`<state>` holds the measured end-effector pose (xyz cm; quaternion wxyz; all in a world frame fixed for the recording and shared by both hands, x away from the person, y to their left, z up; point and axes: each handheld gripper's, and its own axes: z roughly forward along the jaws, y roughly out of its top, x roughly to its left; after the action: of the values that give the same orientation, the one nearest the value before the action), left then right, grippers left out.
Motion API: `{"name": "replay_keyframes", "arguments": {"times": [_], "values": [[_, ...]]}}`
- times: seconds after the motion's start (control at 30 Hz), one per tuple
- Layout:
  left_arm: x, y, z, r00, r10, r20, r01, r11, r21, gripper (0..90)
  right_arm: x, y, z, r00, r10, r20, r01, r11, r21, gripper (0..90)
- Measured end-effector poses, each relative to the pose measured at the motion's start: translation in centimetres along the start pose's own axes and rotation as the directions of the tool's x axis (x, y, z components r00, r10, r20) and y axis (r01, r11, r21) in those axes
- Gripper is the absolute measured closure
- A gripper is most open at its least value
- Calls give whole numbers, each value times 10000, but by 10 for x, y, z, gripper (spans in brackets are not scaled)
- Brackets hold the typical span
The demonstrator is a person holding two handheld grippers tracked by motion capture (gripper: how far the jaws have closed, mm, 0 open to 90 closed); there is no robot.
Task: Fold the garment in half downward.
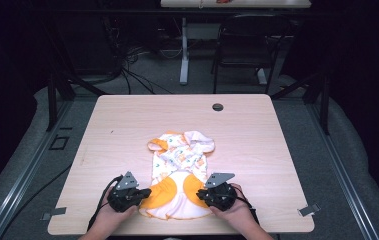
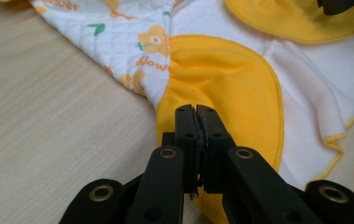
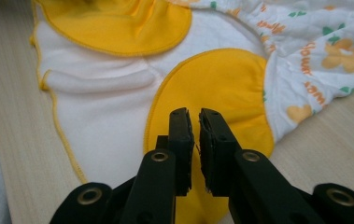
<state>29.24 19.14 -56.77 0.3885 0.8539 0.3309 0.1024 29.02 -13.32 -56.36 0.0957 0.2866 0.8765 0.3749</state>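
Note:
A small baby garment [image 1: 182, 165] lies flat near the table's front edge. It is white with an orange flower print, has two yellow panels, and shows a white lining at its near end. My left gripper [image 1: 144, 192] rests at the garment's left yellow panel [image 2: 221, 79]. In the left gripper view my left gripper [image 2: 196, 116] has its jaws pressed together over that panel, and I see no cloth between the pads. My right gripper [image 1: 200, 192] is at the right yellow panel [image 3: 212, 84]. In the right gripper view my right gripper [image 3: 196, 121] shows a narrow gap with nothing pinched.
The wooden table [image 1: 127, 125] has a round cable hole [image 1: 217, 107] at the back. Small tape marks [image 1: 53, 214] sit at its front corners. A black chair [image 1: 247, 45] and cables stand on the floor behind the table.

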Motion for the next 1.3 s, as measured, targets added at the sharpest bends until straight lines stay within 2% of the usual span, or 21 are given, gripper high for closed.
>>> {"name": "replay_keyframes", "arguments": {"times": [0.03, 0.2, 0.27, 0.33, 0.43, 0.47, 0.57, 0.63, 0.7, 0.77, 0.8, 0.83, 0.87, 0.9, 1.03, 1.07, 1.17, 1.2, 1.23, 1.3], "values": [[1, 0, -1, 10000, -51, -27, 51, 10000, -59, 881, -2, 0, -2, 10000, -9, 22, 9, 10000, -32, 821], [10, 1, -2, 9998, -136, -142, 134, 9998, -148, 893, -13, -1, -8, 9984, 524, 188, -513, 9972, -544, 816], [14, 1, -3, 9993, -382, -26, 382, 9990, -240, 895, -18, -1, -11, 9975, 633, 301, -616, 9965, -571, 845], [19, 2, -4, 9985, -535, 93, 536, 9983, -217, 896, -24, -1, -12, 9967, 798, 170, -787, 9953, -568, 889], [23, 4, -1, 9964, -820, 221, 824, 9964, -176, 898, -29, 1, -13, 9967, 786, 213, -776, 9960, -439, 897], [25, 6, 1, 9965, -806, 225, 809, 9966, -156, 898, -31, 2, -13, 9970, 724, 266, -716, 9970, -304, 897], [30, 16, 5, 9977, -624, 280, 624, 9980, 6, 900, -36, 6, -10, 9974, 682, 235, -679, 9976, -125, 900], [35, 25, 8, 9994, -348, 88, 348, 9994, 24, 900, -41, 10, -8, 9974, 682, 212, -684, 9976, 82, 900], [42, 35, 14, 9977, -640, 201, 642, 9979, -79, 900, -48, 15, -4, 9974, 605, 382, -615, 9978, 261, 900], [48, 46, 19, 9985, -540, 134, 540, 9985, -53, 900, -57, 22, -1, 9968, 699, 381, -714, 9967, 387, 900], [48, 46, 19, 9985, -540, 134, 540, 9985, -53, 900, -57, 22, -1, 9968, 699, 381, -714, 9967, 387, 900], [55, 57, 23, 9978, -661, 98, 662, 9978, -80, 900, -66, 31, 2, 9960, 799, 399, -818, 9955, 485, 900], [55, 57, 23, 9978, -661, 98, 662, 9978, -80, 900, -66, 31, 2, 9960, 799, 399, -818, 9955, 485, 900], [62, 68, 30, 9976, -691, 19, 691, 9976, -13, 900, -73, 42, 6, 9964, 683, 508, -712, 9958, 572, 900], [74, 86, 43, 9983, -566, -106, 566, 9984, -7, 900, -91, 62, 16, 9958, 669, 617, -711, 9952, 678, 900], [74, 86, 43, 9983, -566, -106, 566, 9984, -7, 900, -96, 66, 18, 9953, 694, 677, -742, 9947, 715, 900], [82, 99, 57, 9978, -549, -368, 557, 9982, 207, 900, -109, 76, 28, 9928, 932, 745, -987, 9925, 726, 900], [82, 99, 57, 9978, -549, -368, 557, 9982, 207, 900, -109, 76, 28, 9928, 932, 745, -987, 9925, 726, 900], [86, 104, 64, 9978, -425, -502, 444, 9983, 369, 900, -117, 82, 34, 9904, 981, 976, -1055, 9917, 729, 899], [89, 109, 70, 9979, -386, -528, 404, 9986, 345, 900, -123, 88, 40, 9884, 1068, 1080, -1153, 9904, 757, 897]]}}
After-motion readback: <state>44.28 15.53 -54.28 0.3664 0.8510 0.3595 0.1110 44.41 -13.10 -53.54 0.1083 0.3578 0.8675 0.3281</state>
